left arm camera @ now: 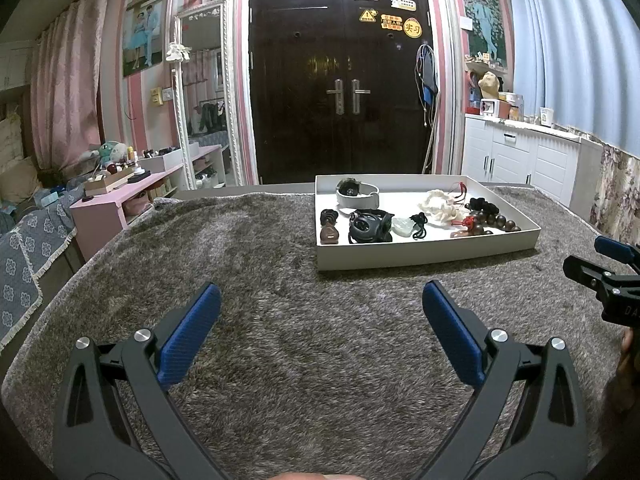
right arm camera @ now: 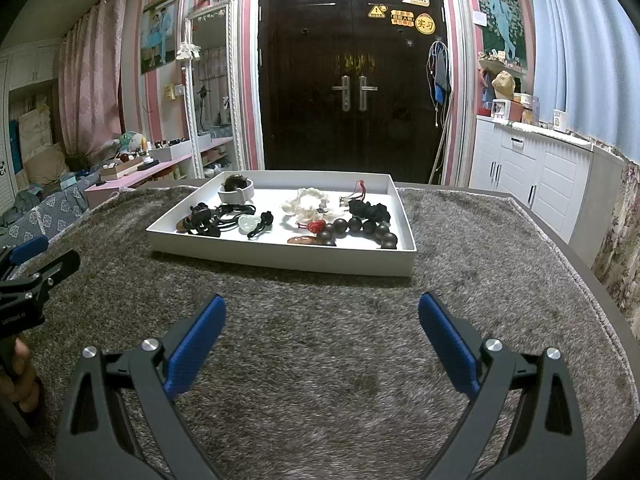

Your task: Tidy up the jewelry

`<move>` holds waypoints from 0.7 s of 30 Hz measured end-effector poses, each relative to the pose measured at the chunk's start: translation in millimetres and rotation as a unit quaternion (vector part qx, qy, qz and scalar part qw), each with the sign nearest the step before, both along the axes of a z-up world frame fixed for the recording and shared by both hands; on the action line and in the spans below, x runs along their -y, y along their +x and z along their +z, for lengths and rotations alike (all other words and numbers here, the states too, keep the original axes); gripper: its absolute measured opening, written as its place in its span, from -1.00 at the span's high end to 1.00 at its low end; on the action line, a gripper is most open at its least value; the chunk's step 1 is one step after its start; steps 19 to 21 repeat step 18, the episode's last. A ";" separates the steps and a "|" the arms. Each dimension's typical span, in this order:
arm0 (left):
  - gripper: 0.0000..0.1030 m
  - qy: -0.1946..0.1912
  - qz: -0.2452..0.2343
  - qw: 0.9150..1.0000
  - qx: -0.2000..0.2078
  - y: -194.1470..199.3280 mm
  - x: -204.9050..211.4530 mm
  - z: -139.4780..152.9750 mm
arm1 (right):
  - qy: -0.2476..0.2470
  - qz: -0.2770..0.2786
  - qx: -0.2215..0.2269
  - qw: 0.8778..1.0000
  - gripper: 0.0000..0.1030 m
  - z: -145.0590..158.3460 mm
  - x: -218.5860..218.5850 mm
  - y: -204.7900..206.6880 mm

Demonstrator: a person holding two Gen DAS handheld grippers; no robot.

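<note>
Left gripper (left arm camera: 322, 300) and right gripper (right arm camera: 320, 312): fingers spread wide, nothing held, both low over the grey shaggy counter (right arm camera: 320, 360). White tray (right arm camera: 280, 258) at 12 o'clock from the right gripper, 1 o'clock from the left, holds dark bead bracelet (right arm camera: 360, 230), white bracelet (right arm camera: 308, 204), watches.

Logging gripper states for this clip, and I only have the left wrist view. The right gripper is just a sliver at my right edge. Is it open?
Observer: Yes. The right wrist view shows the right gripper wide open and empty, over the grey rug, short of the white tray.
Operator: Is the hand holding the left gripper visible anywhere?
Observer: Partly. At the right wrist view's left edge, fingers wrap the handle of the left gripper.
</note>
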State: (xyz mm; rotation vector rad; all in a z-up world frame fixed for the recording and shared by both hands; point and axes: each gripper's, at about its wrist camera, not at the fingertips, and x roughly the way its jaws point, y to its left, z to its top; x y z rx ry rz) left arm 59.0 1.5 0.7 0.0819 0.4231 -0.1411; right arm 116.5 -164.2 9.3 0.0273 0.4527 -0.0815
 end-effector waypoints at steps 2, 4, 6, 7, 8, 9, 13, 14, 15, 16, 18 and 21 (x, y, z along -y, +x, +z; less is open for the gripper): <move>-0.94 0.000 0.000 1.000 0.000 0.0 -0.1 0.0 | 0.001 0.000 0.000 1.000 -0.88 -0.2 0.3 0.1; -0.94 0.000 0.000 1.000 0.000 0.0 0.1 -0.3 | 0.000 0.000 0.000 1.000 -0.88 -0.2 0.0 -0.1; -0.94 0.000 0.000 1.000 0.000 0.0 0.0 -0.1 | 0.000 0.000 0.000 1.000 -0.88 -0.2 0.0 0.1; -0.94 0.000 0.000 1.000 0.000 0.0 -0.2 0.1 | 0.000 0.000 0.000 1.000 -0.88 -0.3 0.1 0.1; -0.94 0.000 0.000 1.000 0.000 0.0 -0.1 0.1 | 0.000 0.000 0.000 1.000 -0.88 -0.2 -0.2 0.0; -0.94 0.000 0.000 1.000 0.000 0.0 0.0 -0.1 | 0.000 0.000 0.000 1.000 -0.88 -0.4 0.2 0.1; -0.94 0.004 0.004 1.000 -0.003 0.5 0.6 -0.7 | 0.000 0.000 0.000 1.000 -0.88 -0.4 -0.2 0.1; -0.94 0.004 0.004 1.000 -0.002 0.2 0.5 -0.2 | 0.000 0.000 0.000 1.000 -0.88 -0.4 -0.2 0.1; -0.94 0.003 0.004 1.000 -0.002 -0.2 0.3 0.0 | 0.000 0.000 0.000 1.000 -0.88 -0.6 0.1 0.1; -0.94 0.002 0.004 1.000 -0.001 -0.3 0.2 -0.1 | 0.000 0.000 0.000 1.000 -0.88 -0.7 0.1 0.2; -0.94 0.002 0.003 1.000 -0.002 -0.1 0.5 0.4 | 0.000 0.000 0.000 1.000 -0.88 -0.7 -0.2 0.1; -0.94 0.002 0.003 1.000 -0.002 -0.1 0.5 0.4 | 0.000 0.000 0.000 1.000 -0.88 -0.7 -0.2 0.1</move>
